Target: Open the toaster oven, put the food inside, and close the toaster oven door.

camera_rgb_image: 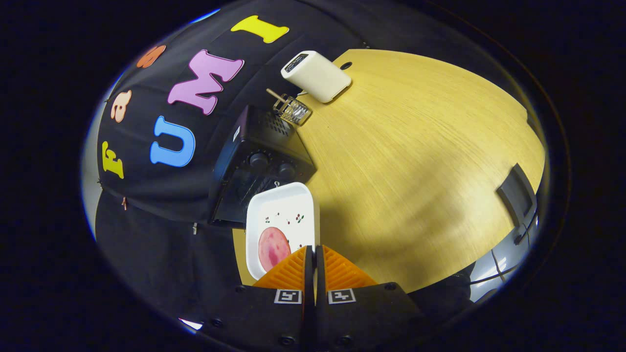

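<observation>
Up close, the gripper (314,250) has its two ridged, wedge-shaped fingers pressed nearly together, pinching the near rim of a white tray (274,208). The tray is a smooth, shallow rectangle with rounded corners and a small printed sprig pattern on its floor. Its long axis runs away from the fingers toward the toaster oven (254,166). A flat, round pink slice of food (273,247) lies in the tray's near end, just ahead and to the left of the fingertips. The oven is a dark, boxy metal thing with two round knobs and a vented top, standing just beyond the tray's far end on a pale wood-grain table (415,171). Farther off sit a small wire rack (292,109) and a cream, rounded box (316,76).
</observation>
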Demonstrator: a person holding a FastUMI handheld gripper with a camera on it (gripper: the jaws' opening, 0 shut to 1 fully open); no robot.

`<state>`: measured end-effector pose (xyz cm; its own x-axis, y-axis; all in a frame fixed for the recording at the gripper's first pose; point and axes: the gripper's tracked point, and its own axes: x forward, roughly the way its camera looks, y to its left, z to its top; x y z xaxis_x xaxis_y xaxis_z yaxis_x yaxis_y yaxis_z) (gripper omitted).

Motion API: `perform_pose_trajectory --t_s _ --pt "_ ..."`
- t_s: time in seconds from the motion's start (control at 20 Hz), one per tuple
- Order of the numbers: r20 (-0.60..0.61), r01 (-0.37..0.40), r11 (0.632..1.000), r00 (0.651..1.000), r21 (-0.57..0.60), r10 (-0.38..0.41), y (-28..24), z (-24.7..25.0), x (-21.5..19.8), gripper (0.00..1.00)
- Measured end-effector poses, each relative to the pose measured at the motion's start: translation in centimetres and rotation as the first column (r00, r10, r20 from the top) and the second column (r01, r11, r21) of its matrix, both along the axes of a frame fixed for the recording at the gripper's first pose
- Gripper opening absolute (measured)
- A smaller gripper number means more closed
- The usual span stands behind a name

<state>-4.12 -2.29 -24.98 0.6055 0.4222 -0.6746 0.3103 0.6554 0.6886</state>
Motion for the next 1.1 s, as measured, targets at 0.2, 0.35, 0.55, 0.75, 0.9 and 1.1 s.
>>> perform_pose_trajectory --t_s 0.2,0.35,0.55,0.75,0.9,1.1 --pt "-0.002 -0.011 0.999 1.000 0.031 0.011 4.0 0.1 2.1 0.05" --pt "0.014 -0.027 0.999 1.000 0.024 0.027 6.6 0.0 3.9 0.05" --pt "0.011 -0.024 0.999 1.000 0.025 0.023 9.8 -0.9 6.3 0.05" --pt "0.014 -0.003 1.000 1.000 0.022 0.003 12.4 -2.2 8.9 0.05" --pt "0.026 0.058 0.997 0.998 0.052 -0.059 13.9 -2.8 11.3 0.05" --pt "0.007 0.158 0.981 0.987 0.108 -0.160 15.3 -4.1 13.9 0.05"
